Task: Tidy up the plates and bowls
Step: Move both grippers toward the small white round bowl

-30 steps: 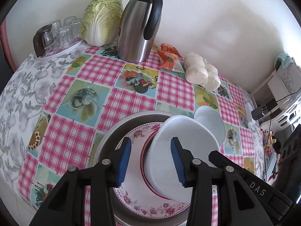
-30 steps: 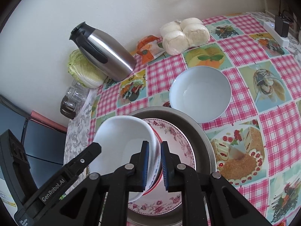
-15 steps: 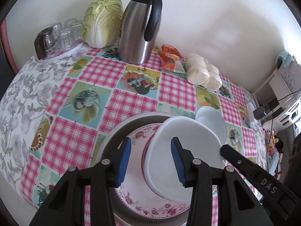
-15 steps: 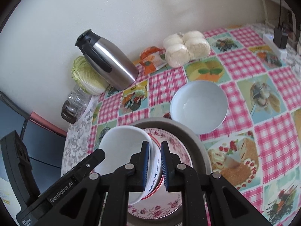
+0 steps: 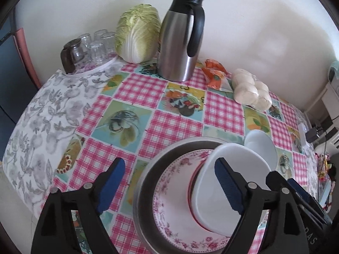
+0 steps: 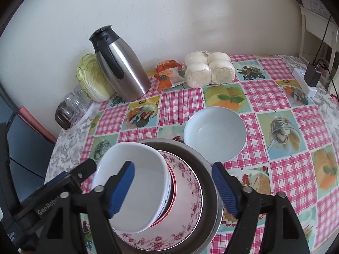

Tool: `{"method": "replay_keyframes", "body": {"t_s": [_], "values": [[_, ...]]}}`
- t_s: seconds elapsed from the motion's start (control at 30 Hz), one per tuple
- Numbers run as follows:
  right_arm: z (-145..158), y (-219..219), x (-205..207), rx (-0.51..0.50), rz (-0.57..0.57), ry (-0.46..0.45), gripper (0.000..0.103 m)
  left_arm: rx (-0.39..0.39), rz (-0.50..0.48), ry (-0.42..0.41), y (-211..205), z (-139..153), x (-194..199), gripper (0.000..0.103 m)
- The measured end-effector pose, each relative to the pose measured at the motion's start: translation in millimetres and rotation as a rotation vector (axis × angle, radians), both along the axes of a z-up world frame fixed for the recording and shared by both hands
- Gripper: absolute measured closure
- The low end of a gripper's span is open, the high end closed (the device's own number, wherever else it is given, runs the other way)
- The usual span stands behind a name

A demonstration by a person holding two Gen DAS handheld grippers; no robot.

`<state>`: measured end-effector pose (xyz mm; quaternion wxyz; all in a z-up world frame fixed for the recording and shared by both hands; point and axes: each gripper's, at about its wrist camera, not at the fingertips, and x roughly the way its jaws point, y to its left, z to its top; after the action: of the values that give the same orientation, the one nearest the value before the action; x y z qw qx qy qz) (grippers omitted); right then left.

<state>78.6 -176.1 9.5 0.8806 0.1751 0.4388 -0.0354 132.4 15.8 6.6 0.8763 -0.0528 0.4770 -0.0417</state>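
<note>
A white bowl (image 6: 135, 182) rests tilted on a red-rimmed dish, on a pink floral plate (image 6: 186, 192), inside a metal tray (image 6: 207, 169). My right gripper (image 6: 172, 187) is open, its fingers spread either side of the bowl's right edge. My left gripper (image 5: 169, 187) is open above the stack, which also shows here with the white bowl (image 5: 231, 190), floral plate (image 5: 173, 194) and tray (image 5: 146, 177). A second white bowl (image 6: 215, 133) sits on the tablecloth beyond the tray, also in the left wrist view (image 5: 261, 148).
At the back by the wall stand a steel thermos jug (image 6: 120, 65), a cabbage (image 6: 93, 80), upturned glasses (image 6: 72, 105), an orange packet (image 6: 167, 74) and bagged buns (image 6: 209, 68). A power strip with charger (image 6: 307, 78) lies at the right table edge.
My right gripper has opened and let go of the white bowl's rim. My left gripper has opened wider. Both have pulled back a little from the stack.
</note>
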Motion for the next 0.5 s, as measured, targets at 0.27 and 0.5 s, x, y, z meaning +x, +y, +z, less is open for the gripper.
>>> {"method": "replay_keyframes", "body": {"t_s": [0.27,0.5], "values": [[0.6,1.7,-0.9,-0.035,-0.001,-0.011,0.000,0.081,0.099,-0.021,11.6,-2.8,2.6,0.006],[0.7,0.3,-0.8,-0.043,-0.006,-0.014,0.000,0.116,0.143,-0.036,18.7,-3.4,3.2,0.000]]}}
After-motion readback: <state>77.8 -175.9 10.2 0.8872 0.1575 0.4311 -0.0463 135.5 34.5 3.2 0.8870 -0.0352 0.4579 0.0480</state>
